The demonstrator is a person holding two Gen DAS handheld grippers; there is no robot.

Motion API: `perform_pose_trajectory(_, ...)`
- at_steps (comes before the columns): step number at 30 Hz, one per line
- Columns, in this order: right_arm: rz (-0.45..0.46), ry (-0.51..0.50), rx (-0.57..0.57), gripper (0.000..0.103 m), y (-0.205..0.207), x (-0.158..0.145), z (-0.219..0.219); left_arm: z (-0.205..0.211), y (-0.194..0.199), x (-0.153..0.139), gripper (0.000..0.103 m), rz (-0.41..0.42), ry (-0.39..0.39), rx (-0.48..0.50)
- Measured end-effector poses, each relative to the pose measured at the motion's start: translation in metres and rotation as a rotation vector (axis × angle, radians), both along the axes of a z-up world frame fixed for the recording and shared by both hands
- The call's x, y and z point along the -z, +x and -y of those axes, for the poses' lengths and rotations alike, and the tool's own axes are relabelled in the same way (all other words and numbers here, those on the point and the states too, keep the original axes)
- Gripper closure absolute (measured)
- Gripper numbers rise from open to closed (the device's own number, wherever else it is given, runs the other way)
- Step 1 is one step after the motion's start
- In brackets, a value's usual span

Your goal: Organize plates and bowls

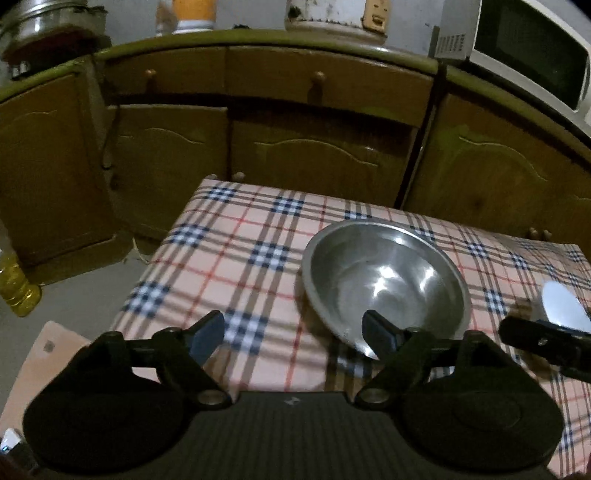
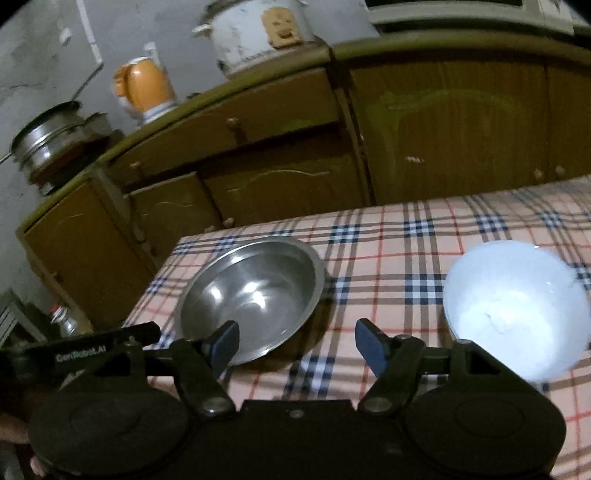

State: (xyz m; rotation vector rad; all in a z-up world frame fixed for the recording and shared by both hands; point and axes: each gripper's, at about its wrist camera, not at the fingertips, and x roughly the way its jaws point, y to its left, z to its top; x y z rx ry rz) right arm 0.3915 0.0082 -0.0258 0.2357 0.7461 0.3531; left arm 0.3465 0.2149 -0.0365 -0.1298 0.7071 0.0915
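A steel bowl (image 1: 384, 280) (image 2: 255, 295) sits upright on the plaid tablecloth (image 1: 240, 251) (image 2: 388, 266). A white bowl (image 2: 517, 306) (image 1: 565, 302) stands to its right, a gap of cloth between them. My left gripper (image 1: 293, 338) is open over the cloth near the table's front edge, its right finger in front of the steel bowl's near rim, nothing between the pads. My right gripper (image 2: 297, 345) is open too, over the gap between the two bowls, its left finger in front of the steel bowl's rim. Part of the right gripper (image 1: 546, 343) shows at the left wrist view's right edge.
Brown wooden cabinets (image 1: 295, 140) (image 2: 280, 155) stand close behind the table. On their top are a steel pot (image 2: 48, 144), an orange jug (image 2: 146, 86), a white rice cooker (image 2: 258, 33) and a microwave (image 1: 532, 55). A bottle of yellow liquid (image 1: 14, 280) stands on the floor at left.
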Motion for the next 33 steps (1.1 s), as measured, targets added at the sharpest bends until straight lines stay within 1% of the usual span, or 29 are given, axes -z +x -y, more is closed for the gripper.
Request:
perform_pose_trajectory(2, -0.031, -0.025, 0.005, 0.02, 0.017, 0.008, -0.006, 0.004, 0.014, 0.004, 0.019, -0.013, 0.001, -0.002)
perform_pose_trajectory(6, -0.092, -0.015, 0.017, 0.02, 0.041, 0.024, -0.012, 0.008, 0.037, 0.017, 0.02, -0.045, 0.025, -0.004)
perform_pose_trajectory(7, -0.102, -0.013, 0.014, 0.02, 0.045, 0.028, -0.014, 0.008, 0.042, 0.022, 0.023, -0.056, 0.024, -0.007)
perform_pose_trajectory(9, -0.116, -0.014, 0.009, 0.02, 0.052, 0.035, -0.018, 0.008, 0.05, 0.029, 0.035, -0.08, 0.019, 0.002)
perform_pose_trajectory(10, -0.118, -0.011, -0.004, 0.021, 0.054, 0.037, -0.021, 0.008, 0.054, 0.032, 0.048, -0.091, 0.024, 0.006)
perform_pose_trajectory(11, -0.121, -0.009, -0.021, 0.021, 0.055, 0.04, -0.024, 0.009, 0.057, 0.035, 0.054, -0.103, 0.029, 0.011)
perform_pose_trajectory(12, -0.123, -0.001, -0.038, 0.035, 0.056, 0.043, -0.027, 0.009, 0.058, 0.038, 0.063, -0.112, 0.028, 0.014)
perform_pose_trajectory(13, -0.124, 0.008, -0.051, 0.067, 0.057, 0.044, -0.028, 0.009, 0.057, 0.039, 0.074, -0.102, 0.013, 0.02)
perform_pose_trajectory(14, -0.134, 0.024, -0.064, 0.077, 0.057, 0.046, -0.029, 0.009, 0.055, 0.038, 0.078, -0.094, -0.002, 0.032)
perform_pose_trajectory(15, -0.134, 0.036, -0.062, 0.076, 0.056, 0.045, -0.03, 0.011, 0.053, 0.037, 0.081, -0.094, 0.002, 0.03)
perform_pose_trajectory(19, -0.076, 0.023, -0.063, 0.076, 0.041, 0.032, -0.029, 0.013, 0.037, 0.027, 0.081, -0.066, -0.011, 0.032)
perform_pose_trajectory(23, -0.029, 0.003, -0.081, 0.076, 0.018, 0.007, -0.026, 0.017, 0.013, 0.008, 0.081, -0.045, -0.028, 0.016)
perform_pose_trajectory(25, -0.014, 0.006, -0.086, 0.076, 0.004, -0.007, -0.022, 0.021, -0.002, -0.004, 0.081, -0.025, -0.015, 0.009)
perform_pose_trajectory(29, 0.014, 0.008, -0.09, 0.076, -0.028, -0.031, -0.009, 0.038, -0.041, -0.029, 0.081, 0.016, 0.037, 0.004)
perform_pose_trajectory(33, 0.057, -0.001, -0.098, 0.075, -0.07, -0.057, 0.007, 0.051, -0.082, -0.05, 0.081, 0.049, 0.047, 0.013)
